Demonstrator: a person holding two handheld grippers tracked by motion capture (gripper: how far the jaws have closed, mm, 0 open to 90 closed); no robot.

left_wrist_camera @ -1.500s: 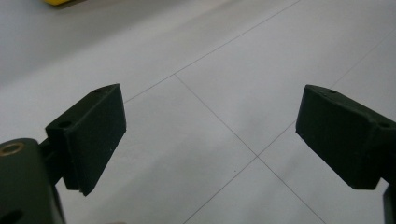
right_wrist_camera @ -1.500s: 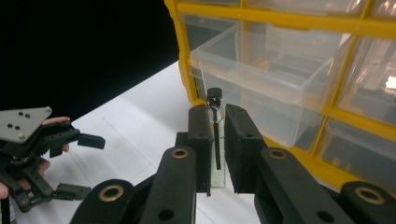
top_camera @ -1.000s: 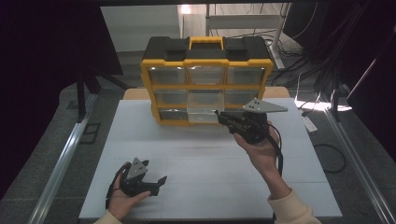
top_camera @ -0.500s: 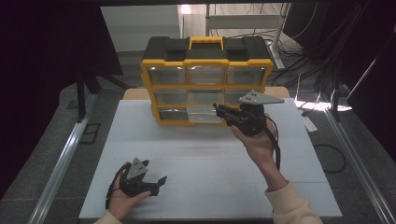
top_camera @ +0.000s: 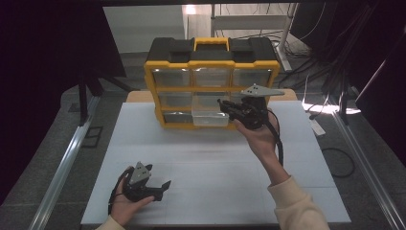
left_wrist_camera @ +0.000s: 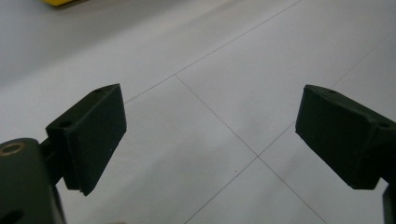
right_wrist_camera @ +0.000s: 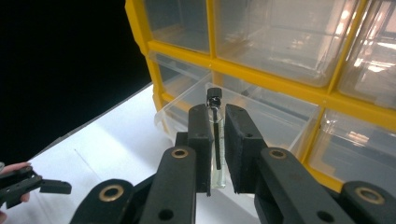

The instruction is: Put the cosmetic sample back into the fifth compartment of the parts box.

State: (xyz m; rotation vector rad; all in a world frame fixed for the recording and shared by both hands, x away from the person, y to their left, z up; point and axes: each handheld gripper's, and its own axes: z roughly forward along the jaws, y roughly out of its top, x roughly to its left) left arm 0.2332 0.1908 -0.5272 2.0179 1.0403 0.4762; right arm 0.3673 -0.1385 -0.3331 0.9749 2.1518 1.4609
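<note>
Looks about halfway: right gripper [right_wrist_camera: 218, 144] is clamped on the little glass vial [right_wrist_camera: 216, 140], hovering just over the organizer's [top_camera: 210, 62] pulled-out bottom drawer [right_wrist_camera: 261, 116], drop still pending, left gripper [left_wrist_camera: 210, 135] idling open.

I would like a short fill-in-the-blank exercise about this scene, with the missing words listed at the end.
1. The right gripper is shut on a small glass ____ with a black cap.
2. The storage box has a frame of ____ colour.
3. The jaws of the left gripper stand ____ over the white table.
4. One clear drawer in the bottom row is pulled ____.

Missing words: vial; yellow; open; out
</note>
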